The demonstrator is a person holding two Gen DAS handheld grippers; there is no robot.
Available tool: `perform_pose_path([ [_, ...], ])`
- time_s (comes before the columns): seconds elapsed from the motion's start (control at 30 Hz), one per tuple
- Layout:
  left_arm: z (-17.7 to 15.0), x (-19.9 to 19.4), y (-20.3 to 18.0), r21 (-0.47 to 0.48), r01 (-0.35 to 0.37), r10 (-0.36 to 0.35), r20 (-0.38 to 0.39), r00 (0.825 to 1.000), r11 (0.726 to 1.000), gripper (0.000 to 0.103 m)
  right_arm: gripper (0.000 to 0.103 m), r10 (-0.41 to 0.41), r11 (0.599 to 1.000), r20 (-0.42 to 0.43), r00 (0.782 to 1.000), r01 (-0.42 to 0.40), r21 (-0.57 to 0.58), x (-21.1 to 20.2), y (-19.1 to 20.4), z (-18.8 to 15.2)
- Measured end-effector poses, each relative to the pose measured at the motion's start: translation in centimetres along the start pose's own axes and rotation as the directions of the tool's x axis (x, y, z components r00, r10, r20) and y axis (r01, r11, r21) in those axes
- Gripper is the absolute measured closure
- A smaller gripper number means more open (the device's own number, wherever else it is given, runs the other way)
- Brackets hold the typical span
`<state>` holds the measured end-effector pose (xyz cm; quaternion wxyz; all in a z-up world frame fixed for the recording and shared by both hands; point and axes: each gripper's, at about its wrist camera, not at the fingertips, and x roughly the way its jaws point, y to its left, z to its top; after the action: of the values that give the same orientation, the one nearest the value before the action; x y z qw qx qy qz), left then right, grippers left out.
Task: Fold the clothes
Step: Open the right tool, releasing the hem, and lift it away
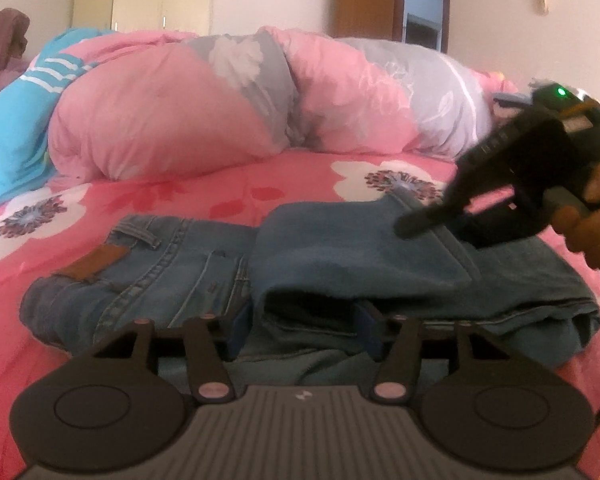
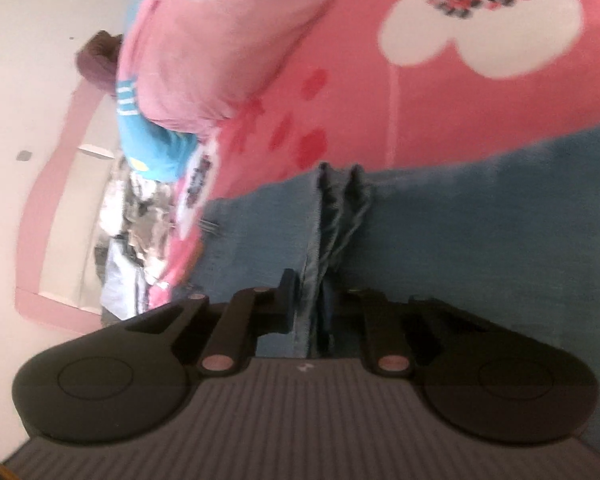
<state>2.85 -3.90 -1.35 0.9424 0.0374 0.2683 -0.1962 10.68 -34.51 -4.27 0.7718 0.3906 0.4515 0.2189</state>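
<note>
Bed with a pink floral sheet fills both views; its near edge is cut off by the gripper bodies. A rolled pink-and-grey duvet lies across the back of the bed, its right end partly hidden behind the right gripper. A blue striped cloth lies at the duvet's left end, cut off by the frame edge.

Jeans lie folded on the sheet near the front edge: waistband with brown patch to the left, legs doubled over on top to the right. Their nearest edge is hidden under the left gripper's body.

Left gripper: jaws spread partway, a thick fold of denim between the blue pads; whether the pads press it cannot be told.

Right gripper: jaws drawn nearly together, pinching a hemmed edge of the jeans. That view is rolled sideways and motion-blurred. From the left wrist, a hand holds it, fingertips blurred over the upper fold.
</note>
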Motion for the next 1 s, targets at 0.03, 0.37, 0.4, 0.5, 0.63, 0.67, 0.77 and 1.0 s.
perform_pose_path([
  [0.03,-0.1,-0.3,0.1,-0.006,0.001,-0.001,0.005,1.0,1.0,0.043,0.094,0.021,1.0,-0.001,1.0,-0.021,-0.009,0.2,0.6,0.1],
  [0.37,-0.3,-1.6,3.6,-0.132,-0.021,0.026,0.032,0.999,0.991,0.023,0.094,0.192,0.969,-0.138,0.972,-0.21,-0.131,8.3,10.7,1.8],
  [0.4,-0.2,-1.7,3.8,-0.137,-0.048,0.053,0.039,0.998,0.989,0.02,0.092,0.197,0.963,-0.154,0.968,-0.221,-0.153,9.4,11.8,2.0],
  [0.5,-0.1,-1.9,5.2,-0.193,-0.054,0.064,0.048,0.997,0.98,0.019,0.08,0.165,0.948,-0.197,0.967,-0.21,-0.237,13.0,15.4,2.2],
  [0.63,0.1,-2.1,7.0,-0.293,-0.01,0.032,0.07,0.997,0.956,0.019,0.072,0.195,0.938,-0.259,0.946,-0.257,-0.232,16.0,17.2,2.6],
  [0.67,0.1,-2.0,7.3,-0.31,-0.018,0.043,0.074,0.996,0.951,0.019,0.069,0.208,0.936,-0.262,0.942,-0.269,-0.226,16.0,17.3,2.7],
  [0.77,0.1,-2.2,8.5,-0.364,-0.034,0.067,0.08,0.995,0.931,0.02,0.063,0.237,0.93,-0.239,0.942,-0.291,-0.224,15.2,17.2,3.2],
  [1.0,-0.4,-3.1,10.3,-0.421,-0.071,0.12,0.09,0.989,0.904,0.028,0.062,0.122,0.889,-0.191,0.974,-0.193,-0.415,13.2,16.8,2.4],
])
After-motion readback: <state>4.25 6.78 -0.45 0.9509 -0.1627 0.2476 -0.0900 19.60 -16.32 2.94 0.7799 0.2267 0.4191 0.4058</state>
